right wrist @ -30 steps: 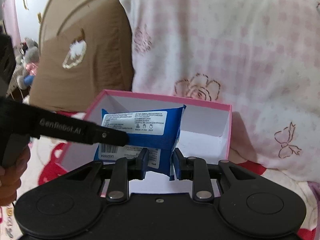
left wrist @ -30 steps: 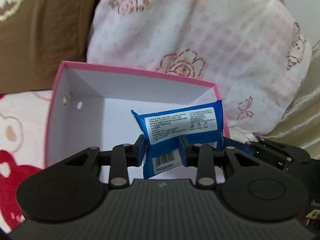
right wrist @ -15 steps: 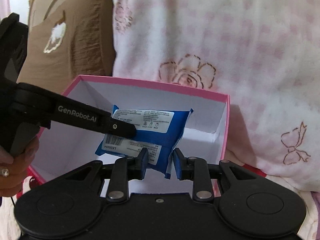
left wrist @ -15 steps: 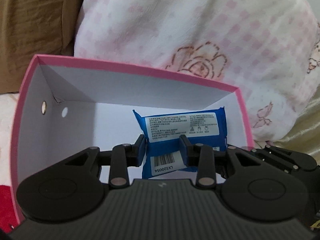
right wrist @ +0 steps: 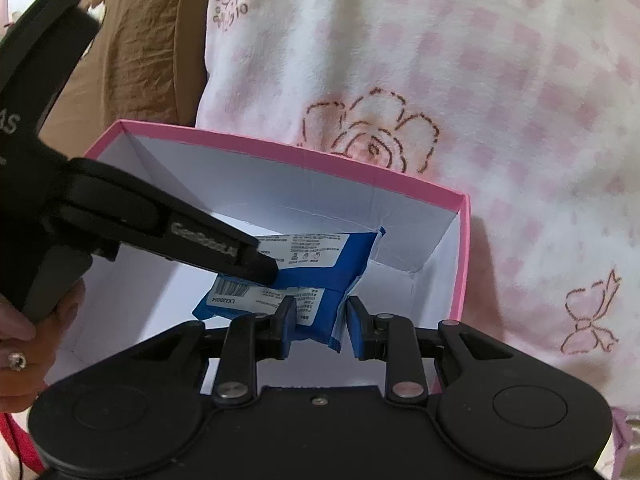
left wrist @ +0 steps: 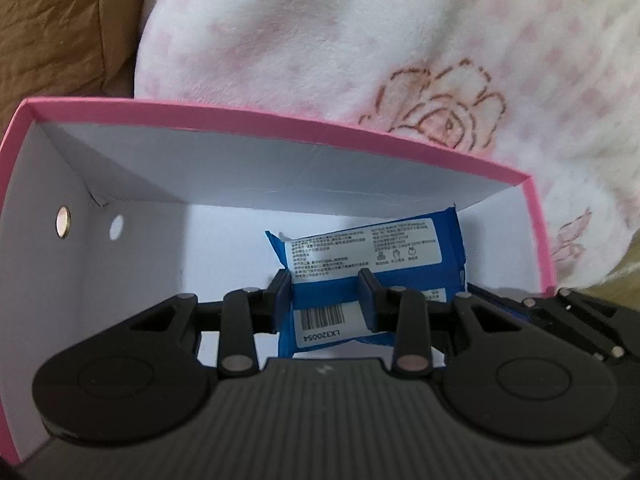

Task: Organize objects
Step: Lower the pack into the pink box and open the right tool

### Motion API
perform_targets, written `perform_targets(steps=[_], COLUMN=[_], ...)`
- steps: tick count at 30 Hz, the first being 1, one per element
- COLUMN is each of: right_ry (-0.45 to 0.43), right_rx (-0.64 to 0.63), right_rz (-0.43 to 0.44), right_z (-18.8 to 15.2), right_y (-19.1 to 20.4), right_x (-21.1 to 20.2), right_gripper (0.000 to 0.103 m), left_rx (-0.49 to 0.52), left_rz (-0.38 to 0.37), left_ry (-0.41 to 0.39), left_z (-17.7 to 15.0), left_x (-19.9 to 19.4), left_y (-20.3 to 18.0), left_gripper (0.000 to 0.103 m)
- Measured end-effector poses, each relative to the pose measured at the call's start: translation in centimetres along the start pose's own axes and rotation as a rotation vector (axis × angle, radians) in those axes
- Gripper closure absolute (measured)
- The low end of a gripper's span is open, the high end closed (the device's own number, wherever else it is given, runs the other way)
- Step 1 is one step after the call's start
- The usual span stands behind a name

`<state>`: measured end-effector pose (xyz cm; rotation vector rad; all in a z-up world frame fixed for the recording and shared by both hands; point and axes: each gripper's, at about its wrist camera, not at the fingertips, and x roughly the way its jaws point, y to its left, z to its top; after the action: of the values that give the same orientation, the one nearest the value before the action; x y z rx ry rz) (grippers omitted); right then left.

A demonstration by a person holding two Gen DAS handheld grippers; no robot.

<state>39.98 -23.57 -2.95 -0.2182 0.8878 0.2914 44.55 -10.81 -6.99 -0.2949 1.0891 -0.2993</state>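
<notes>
A bed, it seems, carries everything. A pink-rimmed white box sits on it. Behind the box a pink-checked fleece blanket with outlined roses is heaped, and a brown cloth lies beside that.

A home bedroom: pink floral fleece blanket, brown pillow.

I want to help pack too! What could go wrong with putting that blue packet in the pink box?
Both tongs, left and right, pinch one soft blue packet; pulling apart could tear it. The pink box sits on soft bedding beside a plush blanket, so a push might tip it.
</notes>
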Motion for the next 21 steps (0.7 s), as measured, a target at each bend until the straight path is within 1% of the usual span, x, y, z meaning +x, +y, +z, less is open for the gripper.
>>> perform_targets(steps=[3, 6, 10, 11, 12, 13, 16, 18, 21], right_ry=[0.021, 0.028, 0.018, 0.003, -0.015, -0.027, -0.046, -0.047, -0.045], right_rx=[-0.022, -0.074, -0.086, -0.091, -0.093, -0.093, -0.088, -0.055, 0.018], right_rz=[0.005, -0.020, -0.046, -0.059, -0.062, -0.057, -0.029, -0.002, 0.077], right_z=[0.3, 0.3, 0.0, -0.1, -0.2, -0.4, -0.9, -1.2, -1.8], right_y=[0.1, 0.7, 1.2, 1.5, 1.7, 1.8, 2.0, 1.8, 1.0], right_x=[0.9, 1.5, 1.5, 1.2, 0.8, 0.4, -1.1, -2.2, -4.0], right_gripper=[0.071, 0.071, 0.071, 0.070, 0.066, 0.064, 0.059, 0.059, 0.058], left_rx=[-0.025, -0.010, 0.008, 0.006, 0.003, 0.005, 0.050, 0.077, 0.083], left_rz=[0.001, 0.018, 0.050, 0.051, 0.048, 0.042, 0.039, 0.039, 0.040], left_ry=[0.009, 0.012, 0.003, 0.002, 0.001, -0.005, -0.020, -0.026, 0.004], left_z=[0.3, 0.5, 0.5, 0.4, 0.3, 0.2, -0.3, -0.8, -1.6], left_x=[0.7, 0.8, 0.5, 0.2, -0.2, -0.8, -2.8, -4.2, -6.6], left_y=[0.3, 0.0, -0.5, -0.5, -0.5, -0.6, -1.2, -1.6, -1.8], left_gripper=[0.069, 0.068, 0.061, 0.059, 0.055, 0.052, 0.052, 0.052, 0.052])
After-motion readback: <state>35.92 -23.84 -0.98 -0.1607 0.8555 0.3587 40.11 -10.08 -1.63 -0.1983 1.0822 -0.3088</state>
